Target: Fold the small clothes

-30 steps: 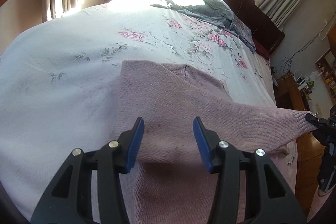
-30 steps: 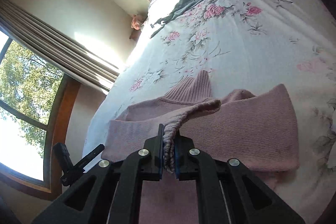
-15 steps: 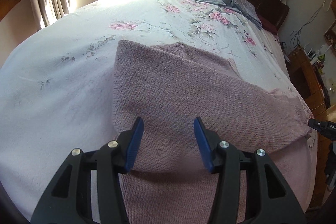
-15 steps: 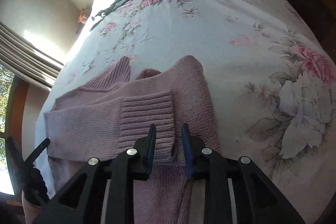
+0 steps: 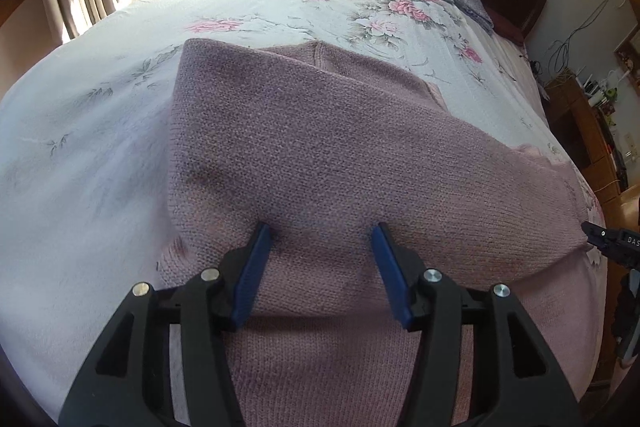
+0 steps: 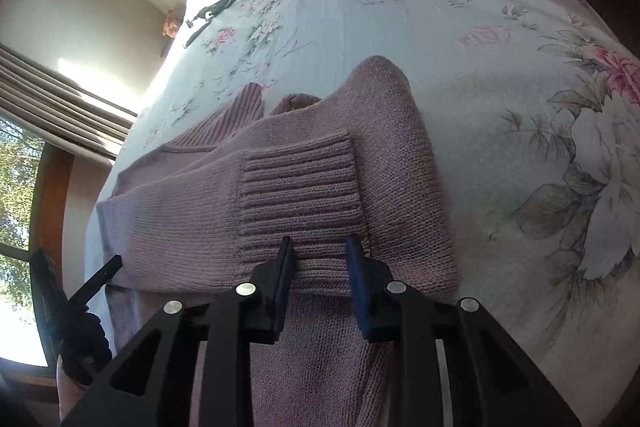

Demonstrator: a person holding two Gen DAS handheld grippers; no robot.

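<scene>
Both tongs sat apart over the pink sweater point(image 5: 320, 155): left gripper point(image 5: 322, 239) wide, right gripper point(image 6: 320, 251) straddling the ribbed cuff point(image 6: 300, 183). Only writing I caught was "DAS" on the far-right tool.

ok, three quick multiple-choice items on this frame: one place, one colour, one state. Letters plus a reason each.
1. Where does the ribbed cuff lie?
A. across the sweater body
B. hanging off the bed
C. on the grey clothes

2. What colour is the sweater?
A. navy
B. dusty pink
C. green

3. How is the right gripper?
A. shut on the cuff
B. open
C. out of view

Answers:
1 A: the sleeve is folded over the sweater, cuff flat on it.
2 B: pink knit in both views.
3 B: a gap shows between the fingers, nothing pinched. The left gripper is open too.
</scene>
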